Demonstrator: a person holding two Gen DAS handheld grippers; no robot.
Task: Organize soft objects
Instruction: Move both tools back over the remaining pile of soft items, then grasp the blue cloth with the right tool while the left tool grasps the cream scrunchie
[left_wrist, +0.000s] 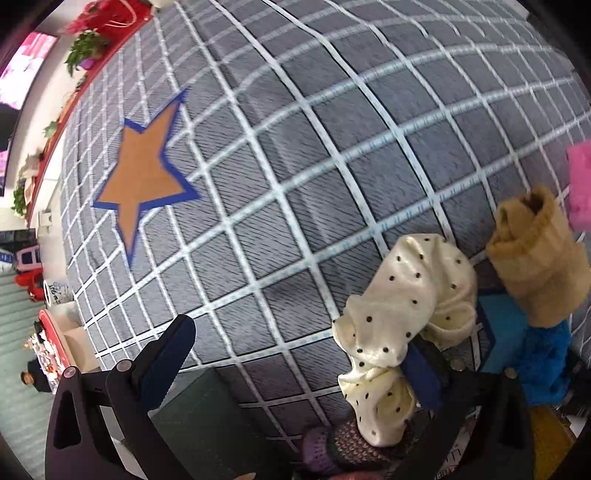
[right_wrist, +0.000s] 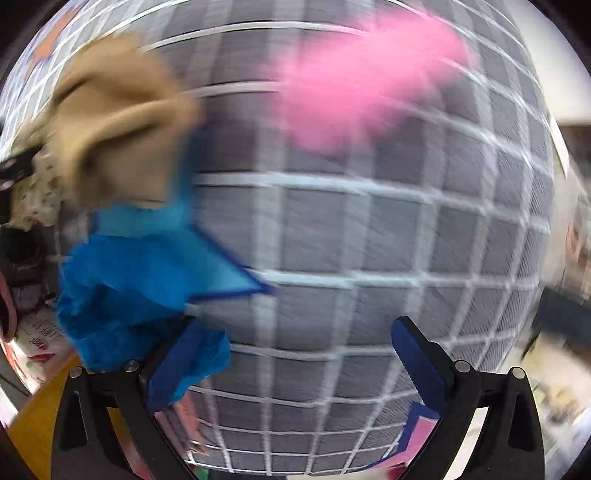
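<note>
In the left wrist view my left gripper (left_wrist: 299, 354) is open; its right finger (left_wrist: 424, 373) touches a cream cloth with black dots (left_wrist: 406, 317) lying on the grey grid mat (left_wrist: 295, 147). A tan fuzzy cloth (left_wrist: 535, 254) and a blue fuzzy cloth (left_wrist: 543, 362) lie just right of it, on a light blue marker (left_wrist: 502, 328). An orange star marker (left_wrist: 144, 177) is far left. The right wrist view is blurred: my right gripper (right_wrist: 299, 354) is open and empty over the mat (right_wrist: 369, 229), with the blue cloth (right_wrist: 125, 295) against its left finger, the tan cloth (right_wrist: 118, 122) and a pink cloth (right_wrist: 362, 74) beyond.
A knitted purple item (left_wrist: 343, 443) lies at the mat's near edge under the left gripper. A red shelf with plants (left_wrist: 92, 40) runs beyond the mat's far left edge. A pink marker (right_wrist: 417, 432) with blue edging sits by my right gripper's right finger.
</note>
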